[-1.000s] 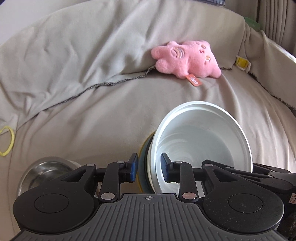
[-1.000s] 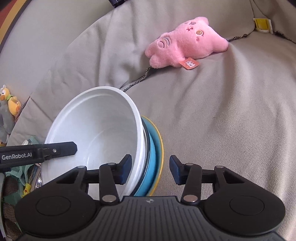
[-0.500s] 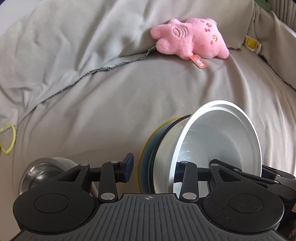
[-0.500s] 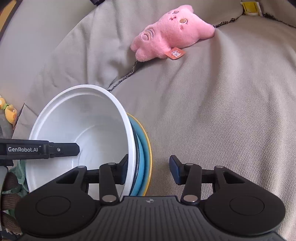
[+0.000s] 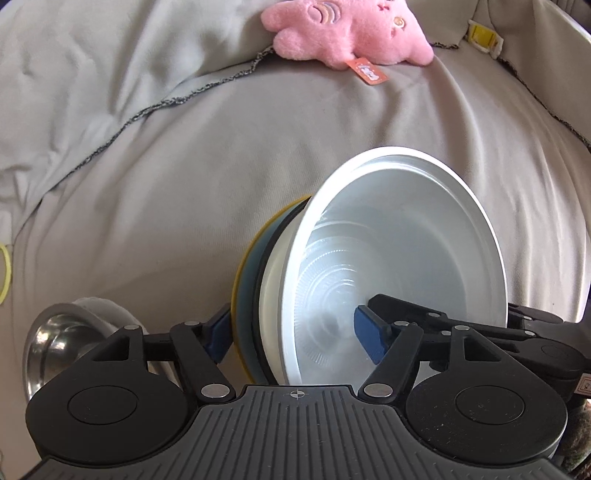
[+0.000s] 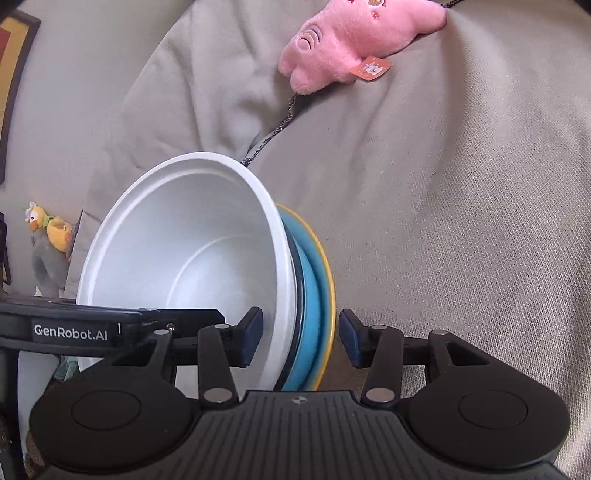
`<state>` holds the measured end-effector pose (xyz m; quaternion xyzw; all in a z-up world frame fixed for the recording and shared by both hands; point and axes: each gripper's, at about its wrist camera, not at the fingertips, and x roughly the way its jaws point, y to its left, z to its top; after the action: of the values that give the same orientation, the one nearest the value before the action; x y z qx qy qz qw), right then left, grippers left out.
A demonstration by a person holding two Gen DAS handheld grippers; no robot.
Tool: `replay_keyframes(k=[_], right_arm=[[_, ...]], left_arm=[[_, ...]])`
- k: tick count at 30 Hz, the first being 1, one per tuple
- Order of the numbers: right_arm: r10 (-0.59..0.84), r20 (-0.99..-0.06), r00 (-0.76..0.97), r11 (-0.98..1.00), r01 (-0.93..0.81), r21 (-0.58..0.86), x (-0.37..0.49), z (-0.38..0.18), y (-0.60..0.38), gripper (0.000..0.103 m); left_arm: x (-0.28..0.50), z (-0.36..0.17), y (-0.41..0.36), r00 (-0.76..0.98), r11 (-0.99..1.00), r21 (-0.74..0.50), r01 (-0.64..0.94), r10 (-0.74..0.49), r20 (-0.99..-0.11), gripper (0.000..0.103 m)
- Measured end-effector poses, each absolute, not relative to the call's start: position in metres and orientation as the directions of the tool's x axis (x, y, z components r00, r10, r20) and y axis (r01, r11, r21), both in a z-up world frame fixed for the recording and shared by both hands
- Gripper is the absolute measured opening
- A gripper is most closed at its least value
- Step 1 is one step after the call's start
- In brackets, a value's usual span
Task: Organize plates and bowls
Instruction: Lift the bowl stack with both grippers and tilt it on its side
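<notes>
Stack of white bowl (image 5: 399, 266) nested on blue plate (image 6: 314, 295) sits tilted on edge between both grippers. Left gripper (image 5: 295, 338) has just been opening, now spread wide around the stack, pads clear, apparently letting go. Right gripper (image 6: 299, 338) straddles the stack's rim; pinch contact cannot be told.

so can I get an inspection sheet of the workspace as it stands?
Surface: grey cloth, creased, over soft furniture.
Job's things: white bowl nested on a blue plate with a yellow rim, stack tipped on edge; steel bowl apart, at lower left.
Clutter: pink plush, yellow ring, yellow clip.
Grippers: left gripper open around the stack, jaws just been opening; right gripper straddles the stack's edge, contact unclear.
Cables: nothing seen.
Surroundings: toy duck beyond the cloth.
</notes>
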<state>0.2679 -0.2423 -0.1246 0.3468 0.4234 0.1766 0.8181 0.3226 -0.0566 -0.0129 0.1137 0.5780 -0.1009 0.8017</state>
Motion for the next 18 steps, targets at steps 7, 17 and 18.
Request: replay_keyframes(k=[7, 17, 18], right_arm=[[0.599, -0.561, 0.571, 0.677, 0.013, 0.736, 0.269, -0.127, -0.246, 0.046], [0.624, -0.585, 0.518, 0.695, -0.026, 0.719, 0.289, -0.120, -0.241, 0.046], [0.647, -0.578, 0.498, 0.682, -0.039, 0.730, 0.292, -0.121, -0.239, 0.050]], left_arm=[[0.326, -0.005, -0.052, 0.272, 0.960, 0.043, 0.277, -0.036, -0.962, 0.057], [0.325, -0.012, -0.054, 0.273, 0.952, 0.103, 0.289, 0.021, -0.962, 0.055], [0.325, -0.012, -0.055, 0.283, 0.951, 0.112, 0.287, 0.027, -0.959, 0.053]])
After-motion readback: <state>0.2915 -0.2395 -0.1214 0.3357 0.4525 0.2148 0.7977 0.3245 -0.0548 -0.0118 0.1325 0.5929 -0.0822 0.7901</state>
